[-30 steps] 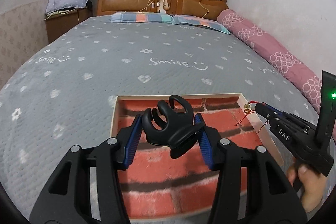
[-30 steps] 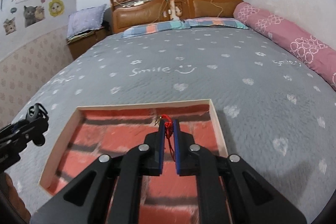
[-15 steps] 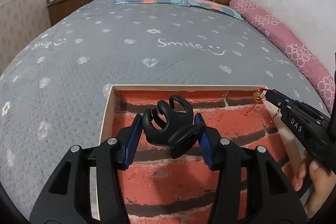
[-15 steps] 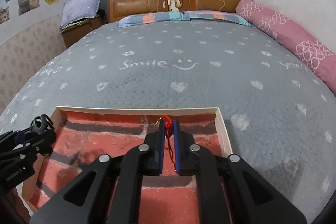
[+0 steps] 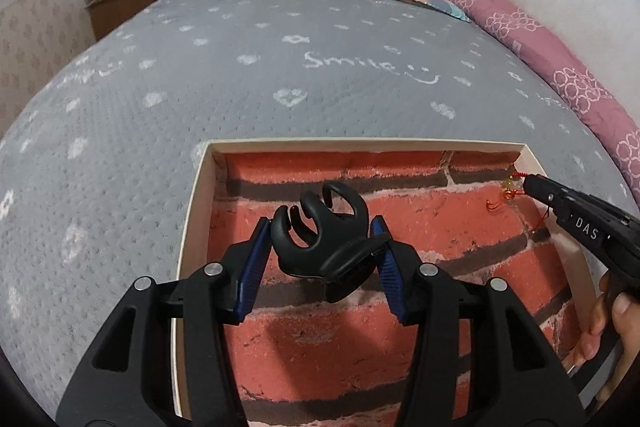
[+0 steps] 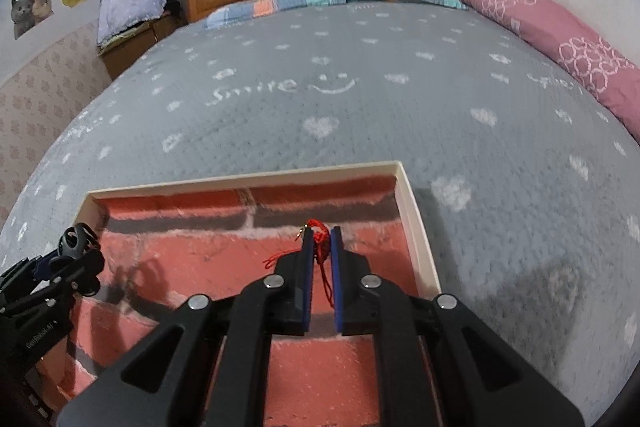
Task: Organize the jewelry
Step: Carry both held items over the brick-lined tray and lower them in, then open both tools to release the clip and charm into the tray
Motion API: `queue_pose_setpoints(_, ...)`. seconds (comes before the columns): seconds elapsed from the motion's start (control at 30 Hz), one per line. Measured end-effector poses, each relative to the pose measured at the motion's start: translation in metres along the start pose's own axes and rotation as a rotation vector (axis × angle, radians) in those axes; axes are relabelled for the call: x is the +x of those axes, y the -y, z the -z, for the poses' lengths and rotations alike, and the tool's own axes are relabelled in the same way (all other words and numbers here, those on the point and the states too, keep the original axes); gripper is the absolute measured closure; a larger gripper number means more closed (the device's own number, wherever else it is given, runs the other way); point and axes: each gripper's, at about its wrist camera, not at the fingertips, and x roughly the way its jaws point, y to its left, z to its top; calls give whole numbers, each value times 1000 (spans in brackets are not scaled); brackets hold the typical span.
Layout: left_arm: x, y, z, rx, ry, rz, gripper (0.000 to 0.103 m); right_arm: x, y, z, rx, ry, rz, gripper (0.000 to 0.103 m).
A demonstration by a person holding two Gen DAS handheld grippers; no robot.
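One box (image 5: 192, 227) with a brick-patterned floor sits on the bed (image 5: 240, 87). Two claws hang over it: the left claw (image 5: 322, 247) grips one black hair clip (image 5: 320, 239), the right claw (image 6: 320, 247) pinches one red cord charm (image 6: 320, 241).

Glossy plastic hair claw (image 5: 322, 233); quilted cloth bedspread (image 5: 200, 83).
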Motion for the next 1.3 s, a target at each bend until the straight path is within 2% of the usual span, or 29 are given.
queue_pose_setpoints(0.2, 3, -1, 1, -9, -12, -3, 53, 5, -8, 3, -49, -30, 28, 94)
queue_pose_setpoints(0.27, 3, 0, 2, -4, -13, -5, 52, 6, -10, 3, -62, -34, 36, 91)
queue_pose_setpoints(0.4, 3, 2, 2, 5, -11, -18, 39, 8, -12, 6, -79, -55, 35, 91)
queue_pose_setpoints(0.53, 2, 1, 2, 2, -16, -27, 36, 11, -10, 7, -72, -78, 32, 90)
queue_pose_setpoints(0.6, 1, 1, 2, 3, -15, -32, 30, 14, -10, 8, -71, -97, 32, 84)
queue_pose_setpoints(0.67, -1, 2, 2, 5, -4, -41, 26, 10, -10, 8, -68, -80, 39, 61)
queue_pose_setpoints(0.73, -6, 4, 2, 13, 12, -47, 23, 6, -11, 7, -68, -57, 43, 52)
queue_pose_setpoints(0.9, -21, 5, -2, 5, 30, -72, 20, -10, -9, 5, -51, 3, 47, 51)
queue_pose_setpoints(0.97, -41, 4, -6, -11, 57, -68, 19, -24, -8, 3, -35, 44, 43, 38)
queue_pose_setpoints(1.03, -66, 2, -9, -30, 101, -67, 7, -45, -6, 3, -14, 102, 48, 28)
queue_pose_setpoints(1.17, -120, 3, -3, -39, 190, -100, 5, -91, -7, 10, 3, 181, 67, 20)
queue_pose_setpoints(1.3, -171, 8, 9, -39, 223, -92, 5, -140, -13, 21, 5, 247, 61, 13)
